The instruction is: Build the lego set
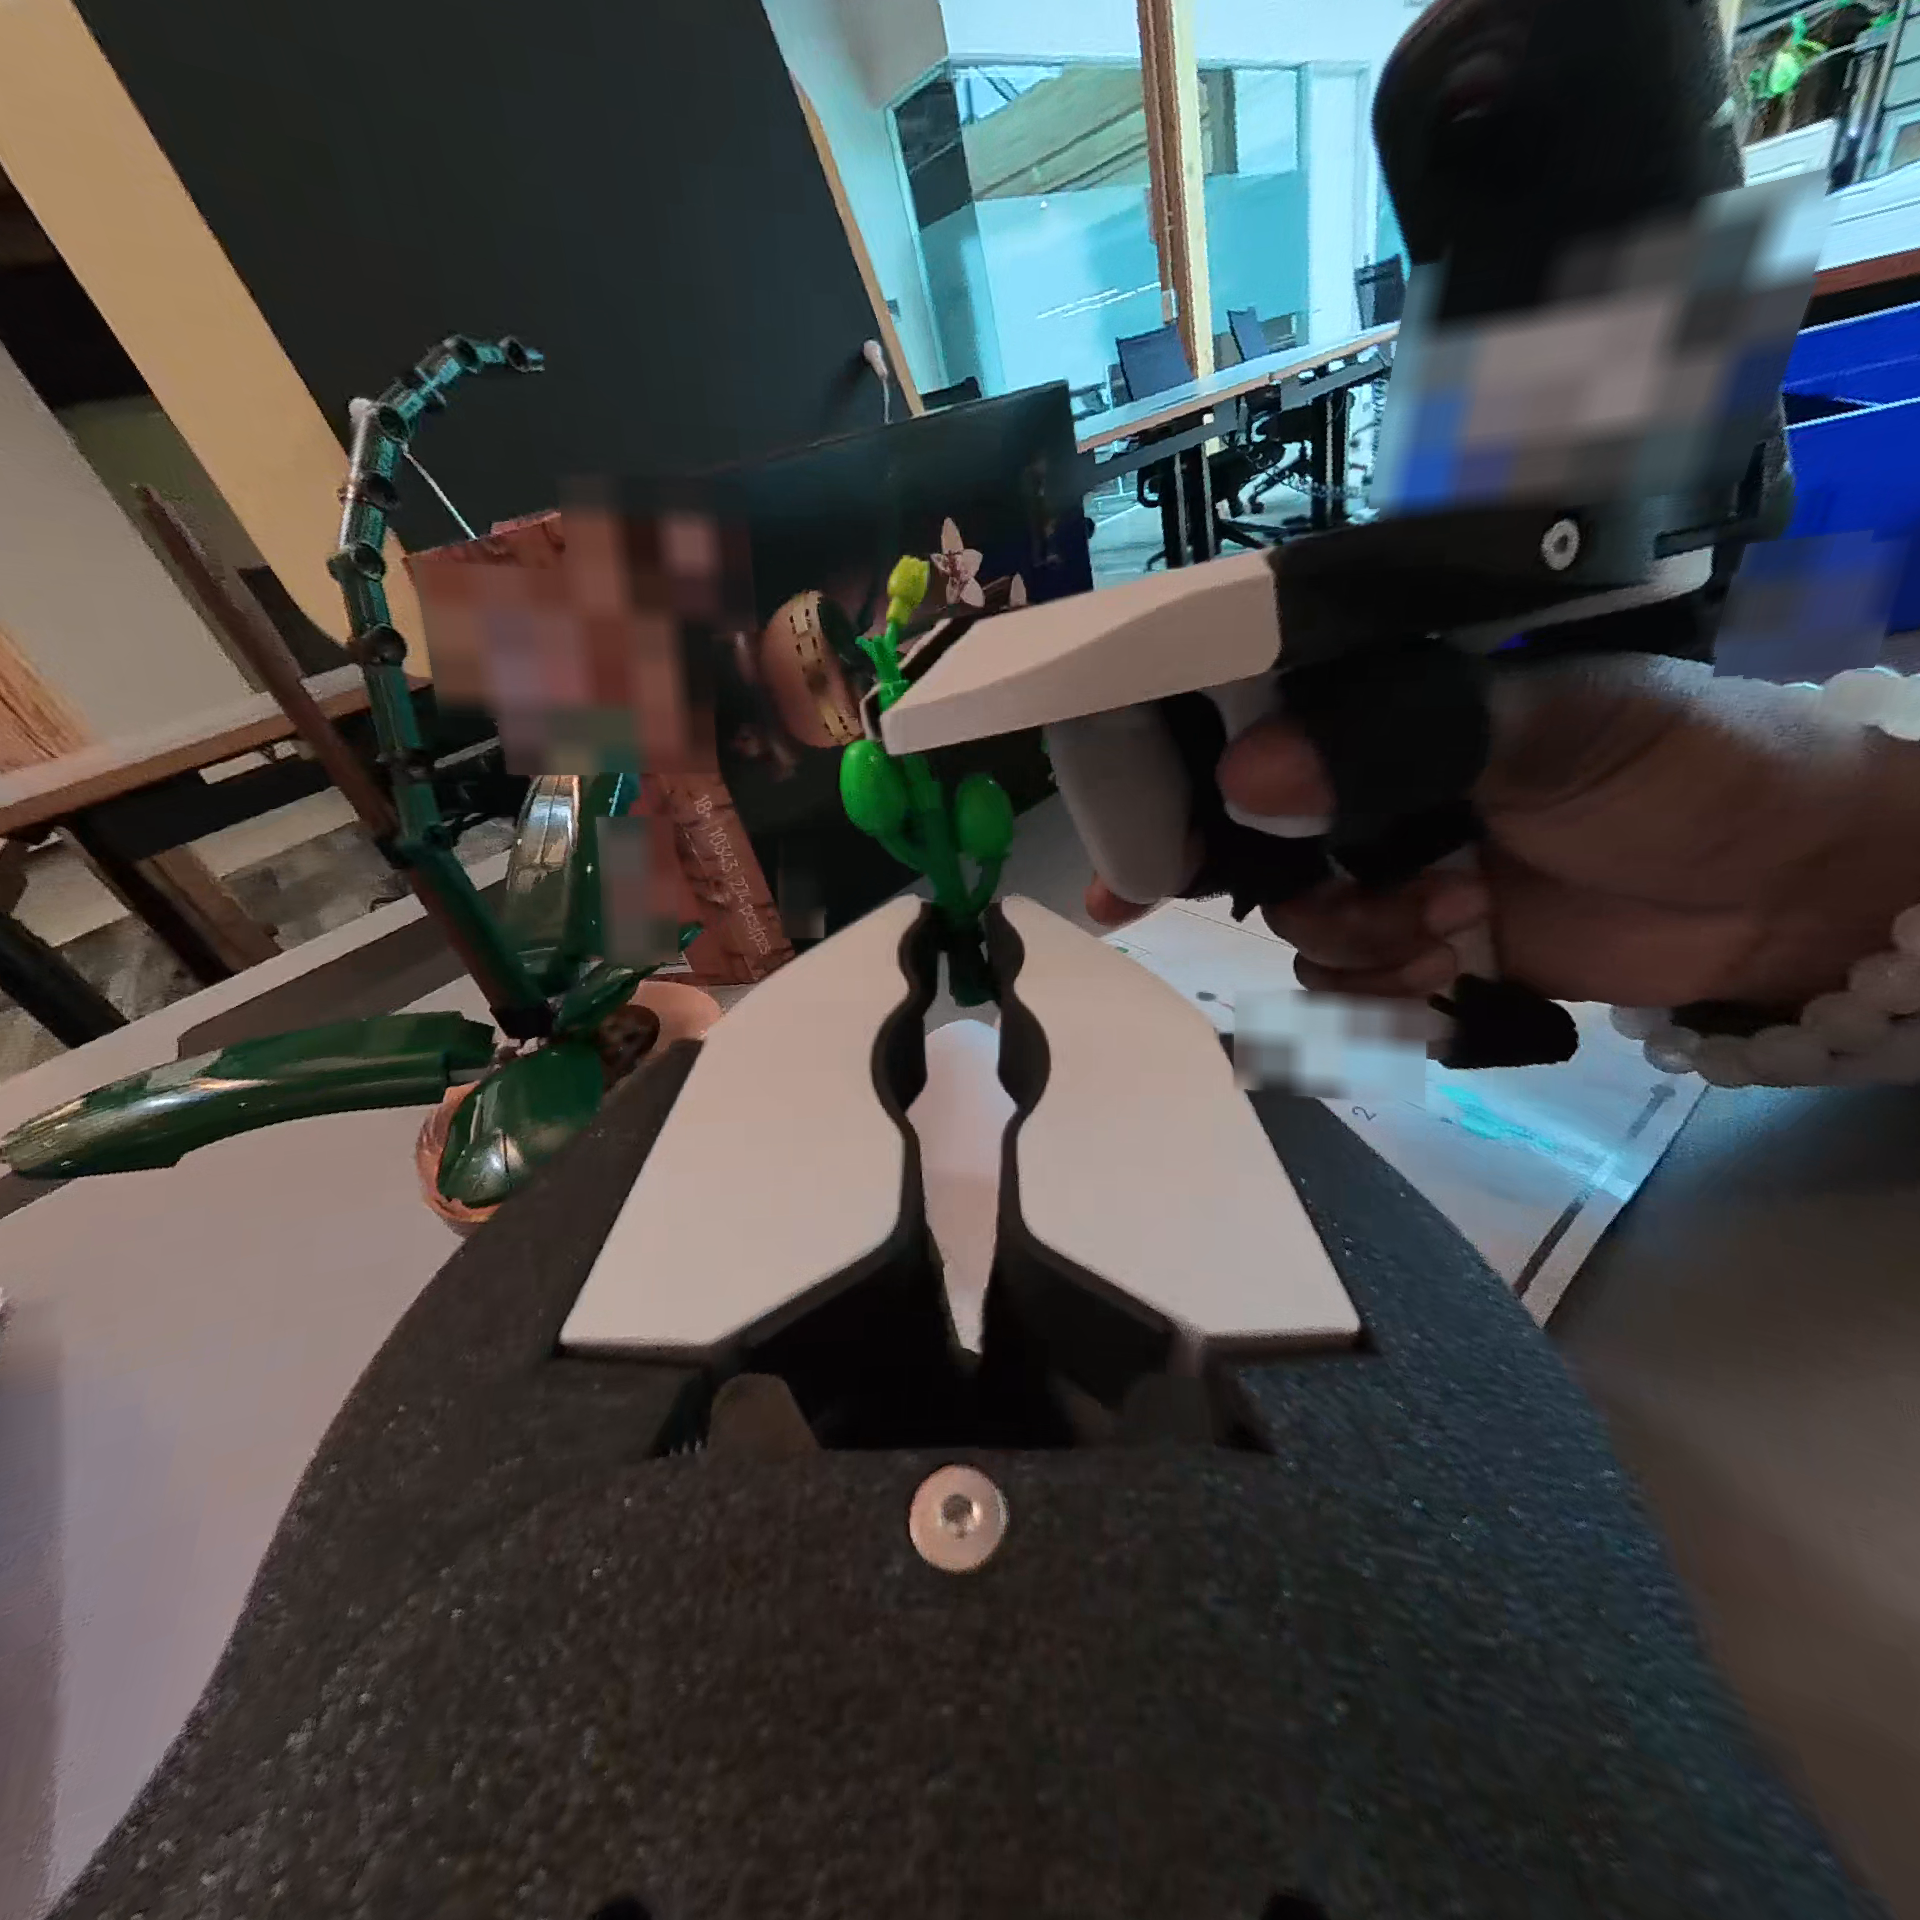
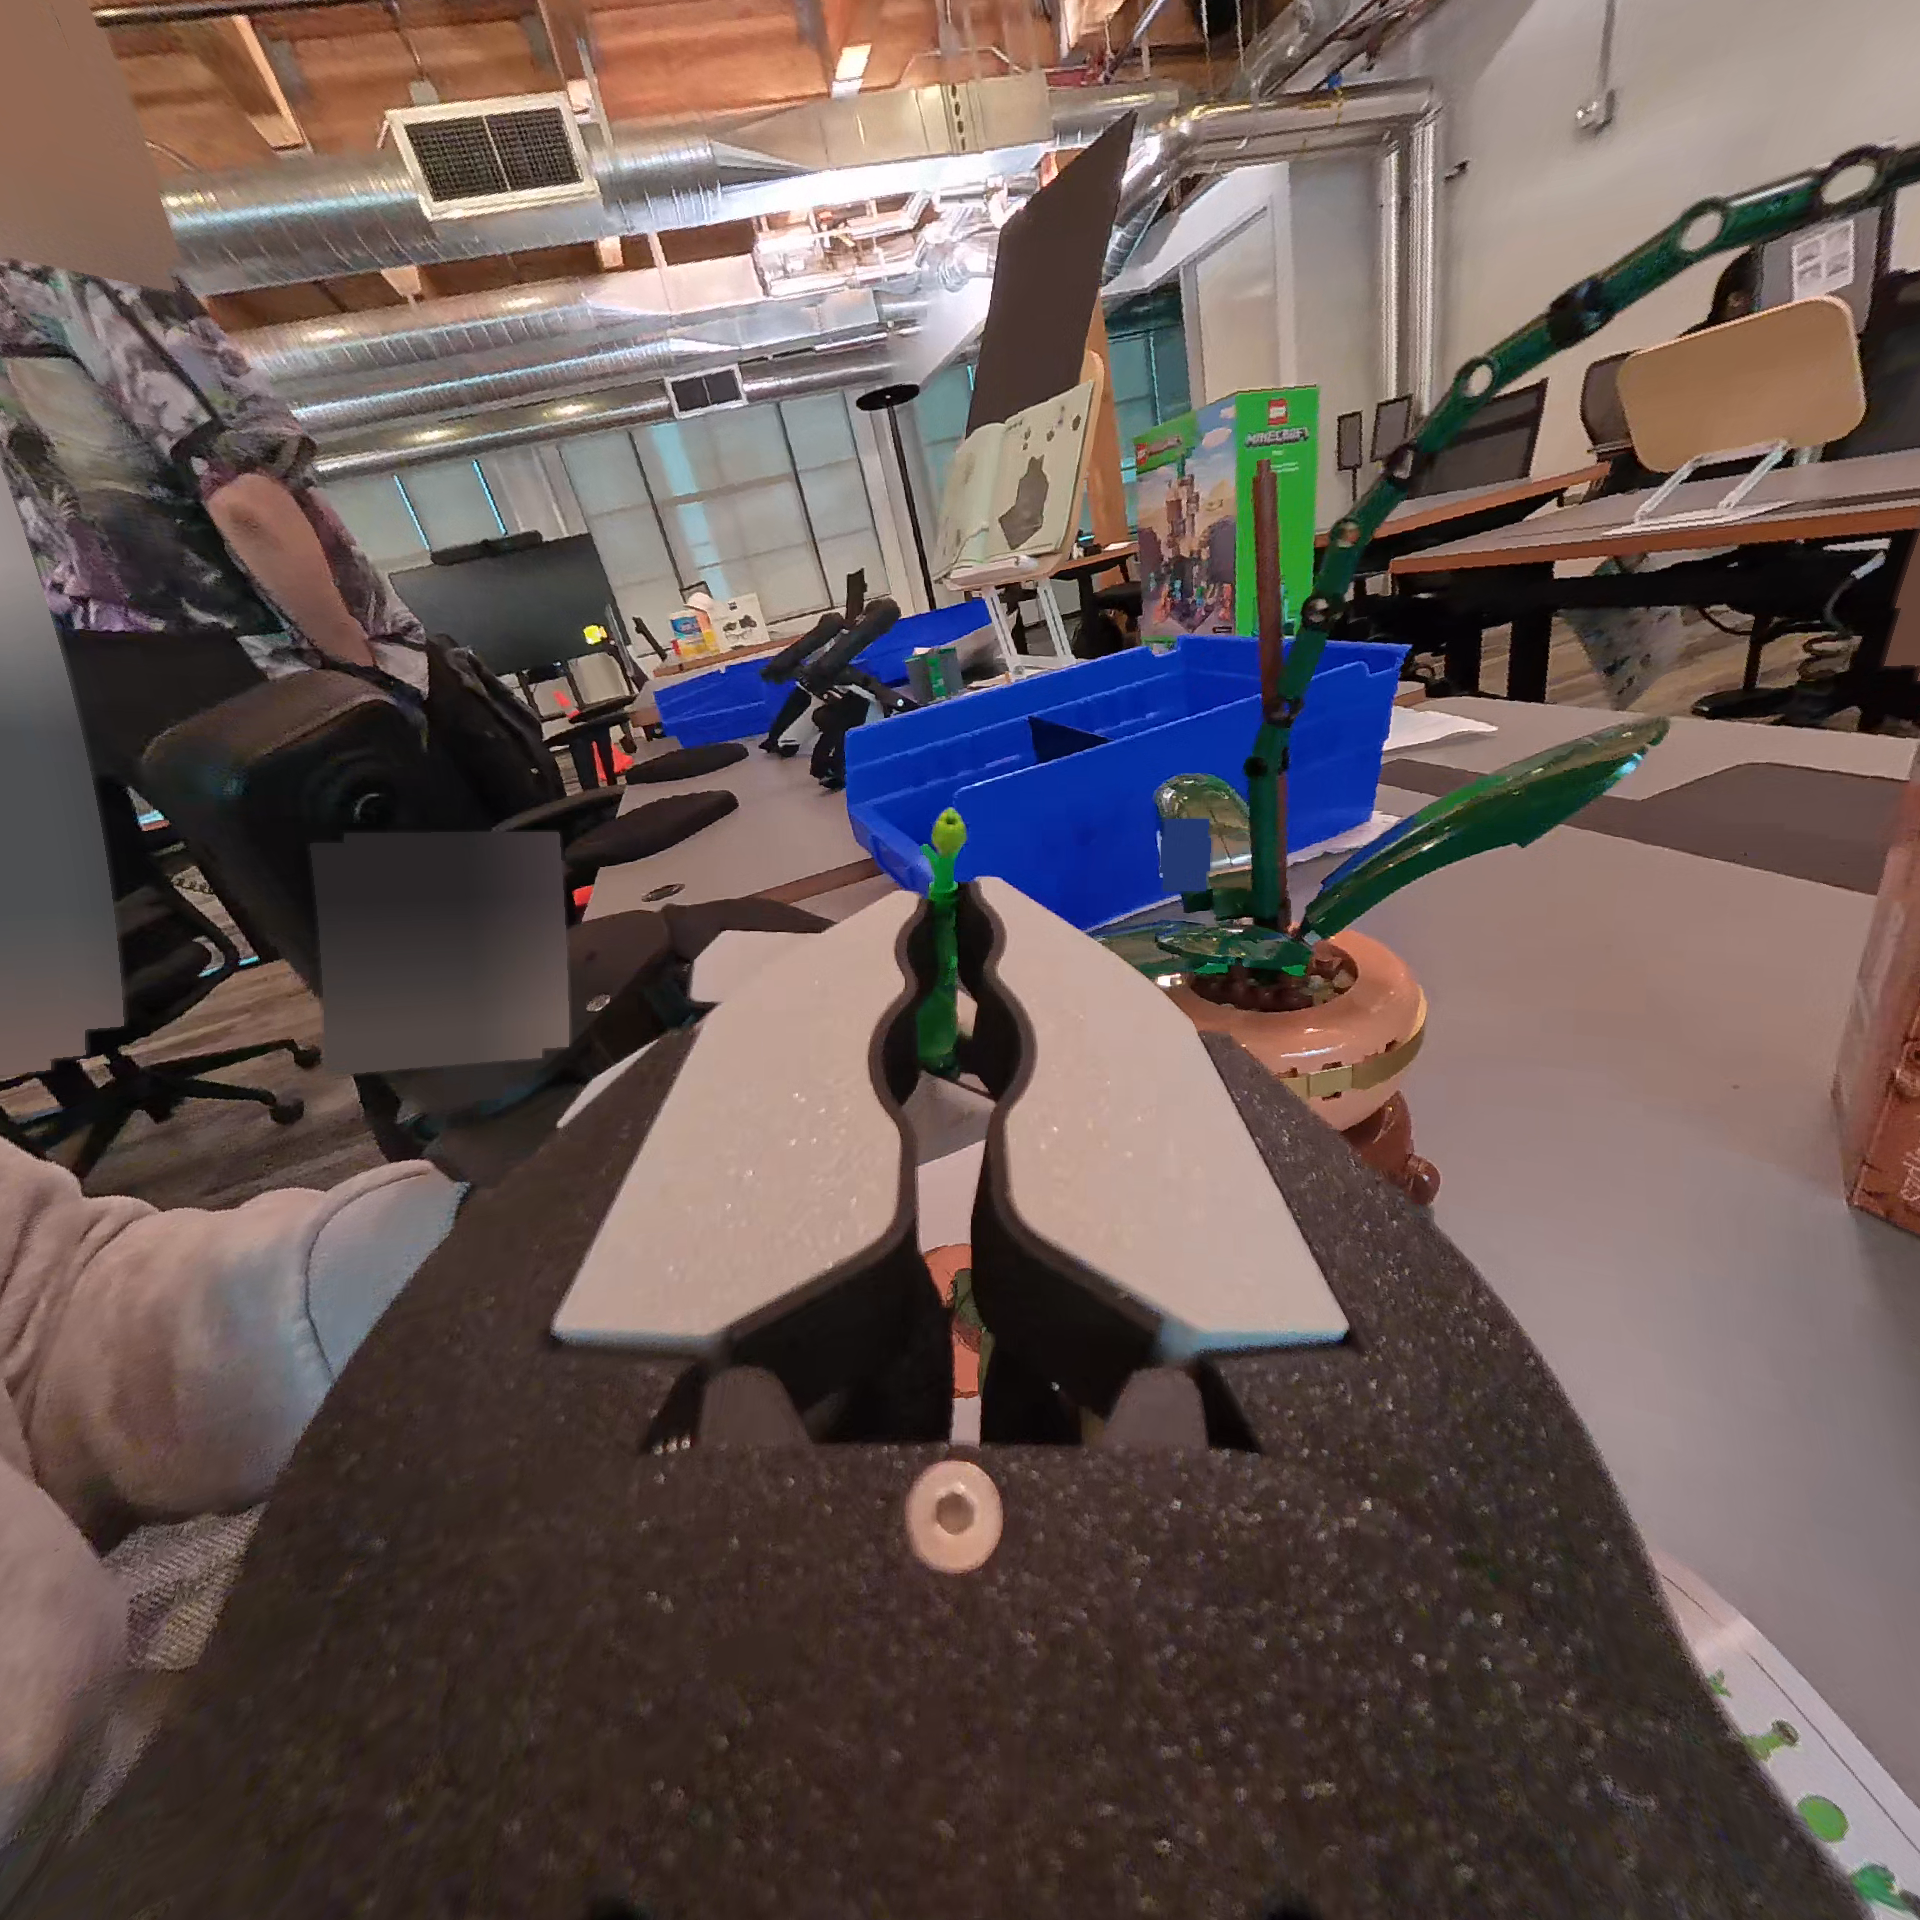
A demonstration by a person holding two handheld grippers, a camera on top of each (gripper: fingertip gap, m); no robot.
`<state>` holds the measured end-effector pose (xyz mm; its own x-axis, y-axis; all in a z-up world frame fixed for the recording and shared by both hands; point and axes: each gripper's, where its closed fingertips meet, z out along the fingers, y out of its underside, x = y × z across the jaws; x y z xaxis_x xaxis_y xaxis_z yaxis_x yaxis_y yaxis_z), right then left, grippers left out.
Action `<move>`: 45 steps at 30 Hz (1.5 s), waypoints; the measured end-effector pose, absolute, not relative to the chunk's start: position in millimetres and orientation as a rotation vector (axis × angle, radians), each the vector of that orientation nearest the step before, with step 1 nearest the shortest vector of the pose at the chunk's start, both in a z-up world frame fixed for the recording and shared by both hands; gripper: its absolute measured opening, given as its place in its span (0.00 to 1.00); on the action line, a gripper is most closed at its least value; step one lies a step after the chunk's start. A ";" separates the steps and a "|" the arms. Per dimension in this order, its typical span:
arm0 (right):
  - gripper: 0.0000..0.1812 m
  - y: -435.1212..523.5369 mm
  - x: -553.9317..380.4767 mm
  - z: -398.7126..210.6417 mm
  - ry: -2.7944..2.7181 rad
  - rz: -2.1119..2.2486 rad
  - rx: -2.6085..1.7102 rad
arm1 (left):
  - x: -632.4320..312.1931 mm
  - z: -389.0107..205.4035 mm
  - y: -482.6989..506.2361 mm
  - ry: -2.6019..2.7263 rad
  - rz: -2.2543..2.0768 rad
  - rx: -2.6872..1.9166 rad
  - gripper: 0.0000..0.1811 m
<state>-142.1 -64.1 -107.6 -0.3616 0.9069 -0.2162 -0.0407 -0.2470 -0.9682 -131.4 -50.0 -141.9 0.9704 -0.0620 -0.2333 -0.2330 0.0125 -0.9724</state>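
Left wrist view shows the left gripper [image 1: 961, 940] pinching the foot of a bright green bud stem [image 1: 930, 805], its two white fingers [image 1: 790, 1122] pressed close around it; the stem stands upright above the fingertips, with two oval green buds on its sides and a yellow-green bud at its top; the right gripper [image 1: 883, 717] comes in from the right, held by a hand [image 1: 1558, 831] in a dark fingerless glove, and its white tip touches the stem's upper part; to the left, on the grey table [image 1: 208, 1351], stands the orchid model [image 1: 447, 831]: a dark green arching stalk, long dark leaves and a tan pot [image 1: 665, 1013]; behind it stands a dark set box [image 1: 935, 499]. Right wrist view shows the right gripper [image 2: 951, 935] closed narrowly on the same stem [image 2: 943, 956], the yellow-green bud sticking up past the tips; the orchid model [image 2: 1268, 790] with its pot [image 2: 1340, 1029] sits just right of the fingers; a blue bin [image 2: 1039, 821] lies behind.
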 end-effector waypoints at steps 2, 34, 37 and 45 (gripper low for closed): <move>0.02 -68.4 -141.0 -107.1 -1.325 1.711 -1.078 | -129.4 -141.9 -51.6 0.229 0.062 -1.547 0.04; 0.02 -66.2 -137.9 -112.6 -1.341 1.867 -1.104 | -122.2 -146.3 -54.7 0.272 -0.050 -1.566 0.19; 0.02 -67.0 -139.7 -115.9 -1.341 1.783 -1.123 | -127.2 -148.7 -50.1 0.269 0.095 -1.585 0.16; 0.12 -65.9 -133.2 -103.0 -1.415 1.746 -1.005 | -129.0 -146.4 -52.8 0.198 -0.063 -1.563 0.03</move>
<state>-133.2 -65.9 -103.0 -0.4813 0.8631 -0.1529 -0.0292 -0.1902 -0.9813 -129.0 -52.8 -146.4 0.9825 -0.1655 -0.0856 -0.0851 0.0103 -0.9963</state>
